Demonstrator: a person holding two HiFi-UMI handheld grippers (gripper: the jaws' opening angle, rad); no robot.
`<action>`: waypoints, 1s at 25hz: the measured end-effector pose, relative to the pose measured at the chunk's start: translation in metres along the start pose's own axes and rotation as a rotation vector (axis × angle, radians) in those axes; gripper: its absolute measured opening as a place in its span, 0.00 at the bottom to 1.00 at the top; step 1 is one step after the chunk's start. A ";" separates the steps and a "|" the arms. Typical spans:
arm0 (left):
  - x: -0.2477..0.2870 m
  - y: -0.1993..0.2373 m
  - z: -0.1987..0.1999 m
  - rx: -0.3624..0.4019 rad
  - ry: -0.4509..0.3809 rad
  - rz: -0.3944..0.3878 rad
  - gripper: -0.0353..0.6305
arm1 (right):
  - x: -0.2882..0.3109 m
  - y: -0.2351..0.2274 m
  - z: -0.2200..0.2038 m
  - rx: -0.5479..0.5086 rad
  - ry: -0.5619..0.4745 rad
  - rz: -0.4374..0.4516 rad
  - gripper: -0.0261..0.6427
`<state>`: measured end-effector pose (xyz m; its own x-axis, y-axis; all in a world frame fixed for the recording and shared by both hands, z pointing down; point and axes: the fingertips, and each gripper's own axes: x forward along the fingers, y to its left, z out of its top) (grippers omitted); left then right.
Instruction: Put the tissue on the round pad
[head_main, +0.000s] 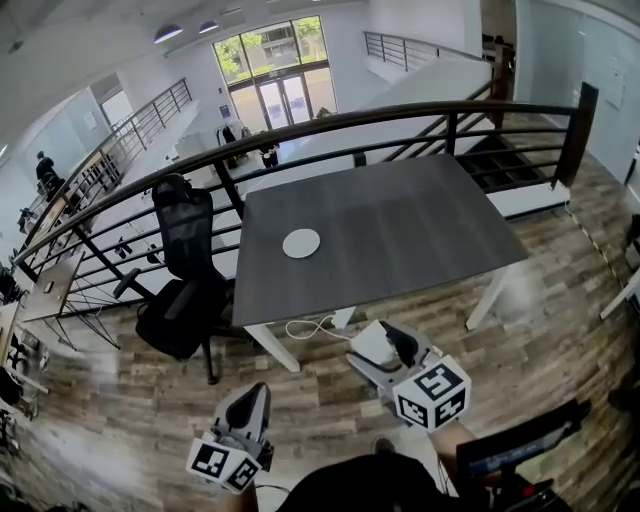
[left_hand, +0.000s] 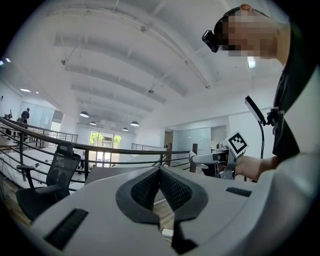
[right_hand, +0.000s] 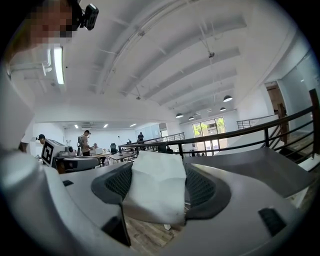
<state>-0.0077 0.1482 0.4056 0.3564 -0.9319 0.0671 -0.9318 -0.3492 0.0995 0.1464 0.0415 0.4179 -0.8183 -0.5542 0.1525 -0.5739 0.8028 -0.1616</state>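
Note:
The white round pad (head_main: 301, 243) lies on the dark grey table (head_main: 400, 230), left of its middle. Below the table's near edge and over the wooden floor, my right gripper (head_main: 381, 352) is shut on a folded white tissue (head_main: 371, 343). In the right gripper view the tissue (right_hand: 156, 192) fills the gap between the two dark pads and my right gripper (right_hand: 157, 172) points toward the table. My left gripper (head_main: 257, 392) hangs lower left, well short of the table. In the left gripper view my left gripper (left_hand: 160, 172) is shut with nothing between its pads.
A black office chair (head_main: 185, 275) stands at the table's left side. A dark metal railing (head_main: 330, 125) runs behind the table, with stairs at the back right. A white cable (head_main: 312, 327) lies on the floor under the table's near edge.

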 end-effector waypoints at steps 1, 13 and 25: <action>0.008 -0.001 0.001 0.001 -0.001 0.006 0.06 | 0.001 -0.007 0.002 0.000 0.002 0.005 0.54; 0.073 -0.004 -0.007 0.022 0.020 0.073 0.06 | 0.018 -0.067 0.003 0.004 0.013 0.075 0.54; 0.088 0.027 0.005 0.062 0.031 0.098 0.06 | 0.058 -0.082 0.015 0.003 0.012 0.090 0.54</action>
<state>-0.0017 0.0561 0.4090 0.2647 -0.9587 0.1045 -0.9643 -0.2631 0.0289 0.1456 -0.0592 0.4255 -0.8663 -0.4768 0.1492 -0.4979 0.8487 -0.1786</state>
